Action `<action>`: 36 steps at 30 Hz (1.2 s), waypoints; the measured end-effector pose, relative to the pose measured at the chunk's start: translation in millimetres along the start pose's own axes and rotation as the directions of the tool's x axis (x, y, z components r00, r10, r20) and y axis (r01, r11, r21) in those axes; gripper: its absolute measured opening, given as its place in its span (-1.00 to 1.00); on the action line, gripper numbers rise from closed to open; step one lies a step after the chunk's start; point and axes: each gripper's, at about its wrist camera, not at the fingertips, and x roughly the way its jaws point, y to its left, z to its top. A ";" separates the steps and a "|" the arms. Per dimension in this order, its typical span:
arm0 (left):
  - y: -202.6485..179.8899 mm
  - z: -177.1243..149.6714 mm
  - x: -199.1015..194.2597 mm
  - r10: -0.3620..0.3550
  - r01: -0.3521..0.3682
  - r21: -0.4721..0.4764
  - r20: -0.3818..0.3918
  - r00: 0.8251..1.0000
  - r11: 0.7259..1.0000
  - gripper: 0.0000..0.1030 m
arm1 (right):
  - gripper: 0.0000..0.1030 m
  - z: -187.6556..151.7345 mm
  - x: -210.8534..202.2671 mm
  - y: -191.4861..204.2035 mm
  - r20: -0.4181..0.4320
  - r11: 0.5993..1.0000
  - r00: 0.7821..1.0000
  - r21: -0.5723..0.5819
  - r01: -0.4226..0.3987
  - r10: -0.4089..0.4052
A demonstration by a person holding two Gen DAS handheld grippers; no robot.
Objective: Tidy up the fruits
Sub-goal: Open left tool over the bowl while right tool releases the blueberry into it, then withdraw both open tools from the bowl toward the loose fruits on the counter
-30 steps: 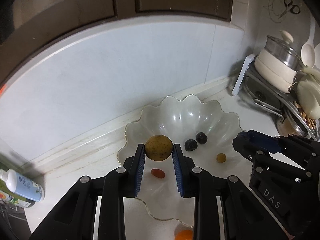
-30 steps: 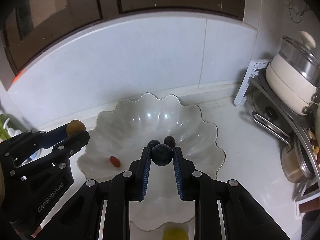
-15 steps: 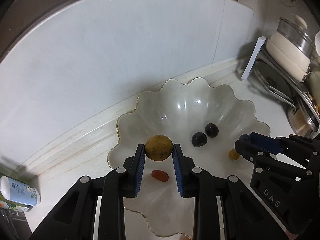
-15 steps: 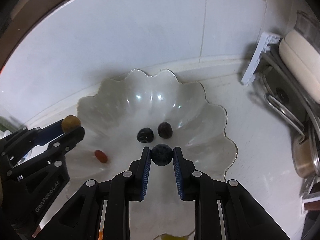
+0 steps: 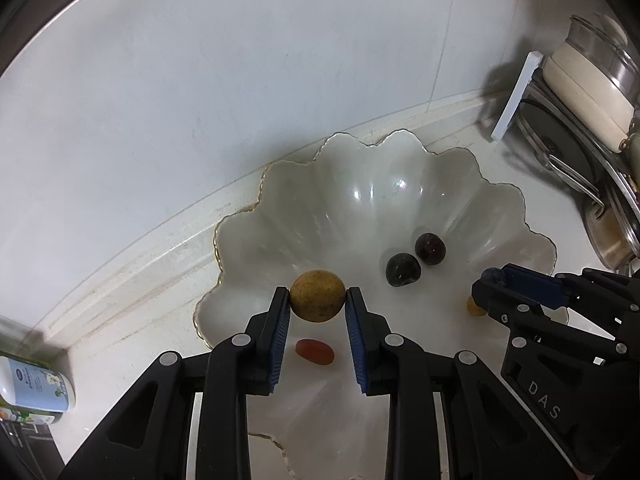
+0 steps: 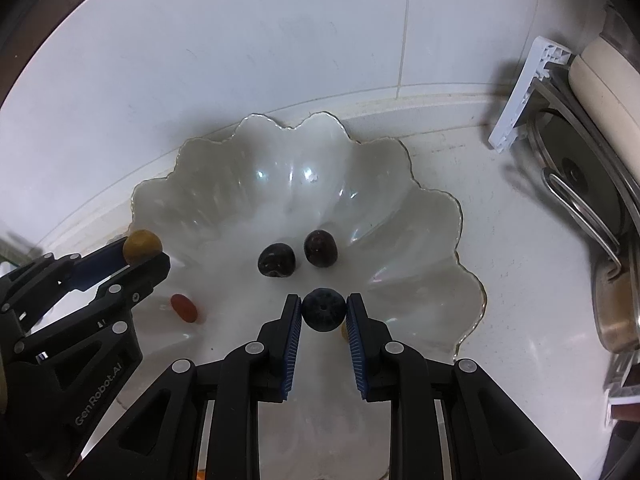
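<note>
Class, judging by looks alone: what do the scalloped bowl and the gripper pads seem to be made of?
Scalloped bowl: likely glazed ceramic or glass, white and glossy, with sharp light reflections and a thin gilt rim. Pads: probably rubber or soft plastic, matte blue with fine ribbing.

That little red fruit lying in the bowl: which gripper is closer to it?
Left. The left gripper, clamped on a yellow-brown fruit, hangs almost directly over the red fruit. The right gripper, holding a blueberry, sits farther off to its right.

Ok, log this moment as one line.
left gripper: shut on yellow fruit | right gripper: shut on blueberry | both above scalloped bowl | not released
</note>
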 end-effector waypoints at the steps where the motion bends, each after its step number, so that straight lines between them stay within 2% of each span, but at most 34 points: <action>1: -0.1 -0.2 0.2 -0.003 0.003 0.000 -0.001 1.000 1.000 -0.39 | -0.52 -0.5 -0.2 -0.1 0.001 1.000 1.000 -0.002 0.000 0.000; 2: -0.7 -0.4 0.4 -0.004 0.004 0.002 -0.003 1.000 1.000 -0.35 | -0.51 -0.4 -0.2 -0.3 0.004 1.000 1.000 -0.003 0.003 -0.003; 4: -1.1 -0.3 -0.1 0.007 -0.008 0.007 0.002 1.000 1.000 -0.14 | -0.48 -0.3 1.1 -1.5 -0.003 1.000 1.000 0.002 0.006 -0.006; 10: -0.5 -3.0 -8.3 0.037 -0.037 0.017 0.028 0.999 0.999 -0.14 | -0.47 -3.3 -0.2 -4.5 -0.005 1.000 1.000 0.008 0.026 -0.026; 20: 5.8 -13.1 -40.1 0.064 -0.064 -0.010 0.094 0.993 0.998 -0.14 | -0.47 -13.1 -34.7 2.1 0.097 0.996 0.992 -0.026 0.088 -0.085; 31: 6.6 -25.1 -79.1 0.076 -0.075 -0.015 0.171 0.982 0.997 -0.03 | -0.47 -25.9 -67.7 12.4 0.160 0.996 0.984 -0.019 0.082 -0.078; 36: 7.7 -34.9 -93.5 0.058 -0.055 -0.020 0.198 0.979 0.998 0.06 | -0.32 -39.6 -81.2 12.8 0.189 0.997 0.979 -0.016 0.081 -0.076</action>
